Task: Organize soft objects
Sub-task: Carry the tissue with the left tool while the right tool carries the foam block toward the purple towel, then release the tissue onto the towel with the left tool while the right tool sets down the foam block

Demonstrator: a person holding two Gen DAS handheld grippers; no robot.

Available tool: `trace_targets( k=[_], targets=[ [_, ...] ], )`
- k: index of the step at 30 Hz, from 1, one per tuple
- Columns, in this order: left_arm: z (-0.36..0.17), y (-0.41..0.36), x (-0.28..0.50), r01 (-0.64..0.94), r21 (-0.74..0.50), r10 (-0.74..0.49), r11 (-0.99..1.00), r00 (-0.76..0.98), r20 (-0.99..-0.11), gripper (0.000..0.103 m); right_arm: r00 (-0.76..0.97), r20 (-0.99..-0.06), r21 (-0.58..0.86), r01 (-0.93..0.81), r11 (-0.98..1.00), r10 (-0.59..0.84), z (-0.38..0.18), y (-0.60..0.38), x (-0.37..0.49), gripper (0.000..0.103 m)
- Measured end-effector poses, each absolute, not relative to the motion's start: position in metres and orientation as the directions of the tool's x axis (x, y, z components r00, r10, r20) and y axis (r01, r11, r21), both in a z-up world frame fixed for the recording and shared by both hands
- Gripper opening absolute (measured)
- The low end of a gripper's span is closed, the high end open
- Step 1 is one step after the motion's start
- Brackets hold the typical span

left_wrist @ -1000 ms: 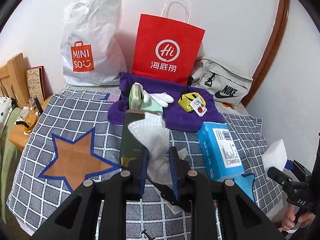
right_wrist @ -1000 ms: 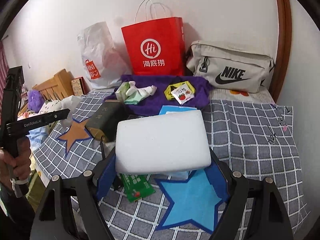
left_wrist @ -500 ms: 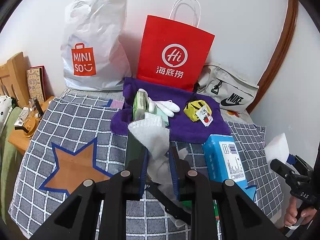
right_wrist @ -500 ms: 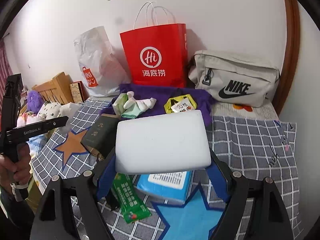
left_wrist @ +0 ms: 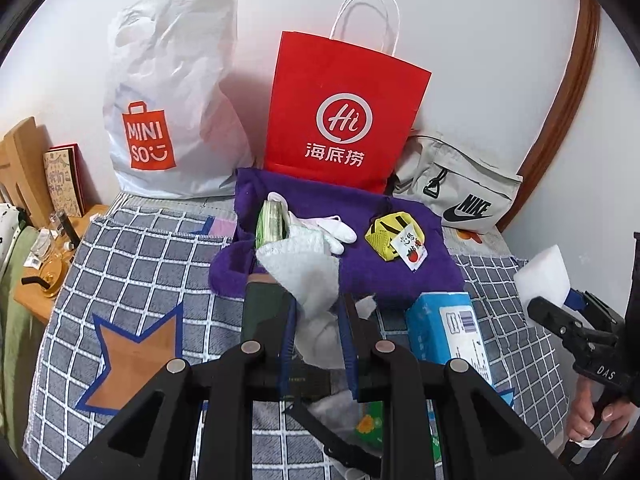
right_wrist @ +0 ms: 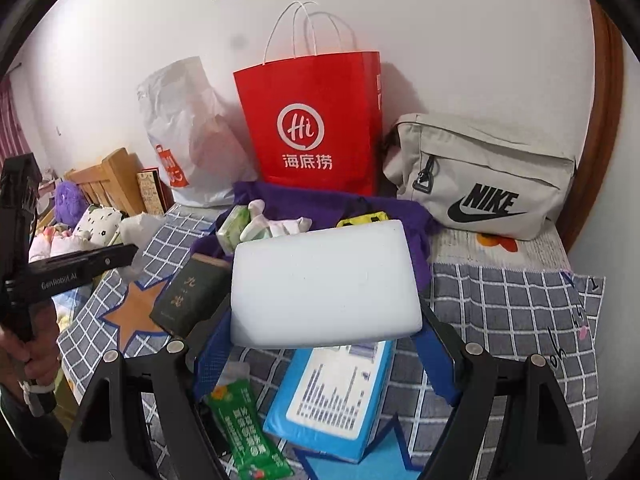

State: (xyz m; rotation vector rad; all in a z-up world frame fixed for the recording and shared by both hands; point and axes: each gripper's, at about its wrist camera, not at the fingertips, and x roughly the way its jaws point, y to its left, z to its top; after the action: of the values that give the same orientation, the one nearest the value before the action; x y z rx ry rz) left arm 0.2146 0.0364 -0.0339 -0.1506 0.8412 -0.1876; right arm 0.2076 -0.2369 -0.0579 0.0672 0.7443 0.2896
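Now both loads sit closer to the purple towel (left_wrist: 400,276) than a second ago, so I'm carrying them in toward the soft pile. My left gripper (left_wrist: 318,332) stays pinched on the white cloth (left_wrist: 304,276), held up over the dark green book (right_wrist: 192,296). My right gripper (right_wrist: 324,344) is spread wide around the white sponge (right_wrist: 324,280), clamping it above the blue tissue box (right_wrist: 336,396). White gloves (left_wrist: 336,232) and a yellow pouch (left_wrist: 390,236) already lie on the towel; I judge release comes next.
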Motion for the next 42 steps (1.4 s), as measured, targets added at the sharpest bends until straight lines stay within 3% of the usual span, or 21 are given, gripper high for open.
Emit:
trace_targets(
  k=[24, 42],
  targets=[
    [-0.040, 0.030, 0.316, 0.091, -0.210, -0.221, 0.973, 0.617, -0.756, 0.021, 0.681, -0.665, 0.159, -0.270, 0.950, 0.305, -0.061, -0.214, 0.325, 0.082],
    [-0.089, 0.004, 0.374, 0.118, -0.197, -0.229, 0.973, 0.529, -0.817, 0.021, 0.516, -0.779, 0.217, -0.313, 0.925, 0.357, -0.132, -0.205, 0.369, 0.082]
  ],
)
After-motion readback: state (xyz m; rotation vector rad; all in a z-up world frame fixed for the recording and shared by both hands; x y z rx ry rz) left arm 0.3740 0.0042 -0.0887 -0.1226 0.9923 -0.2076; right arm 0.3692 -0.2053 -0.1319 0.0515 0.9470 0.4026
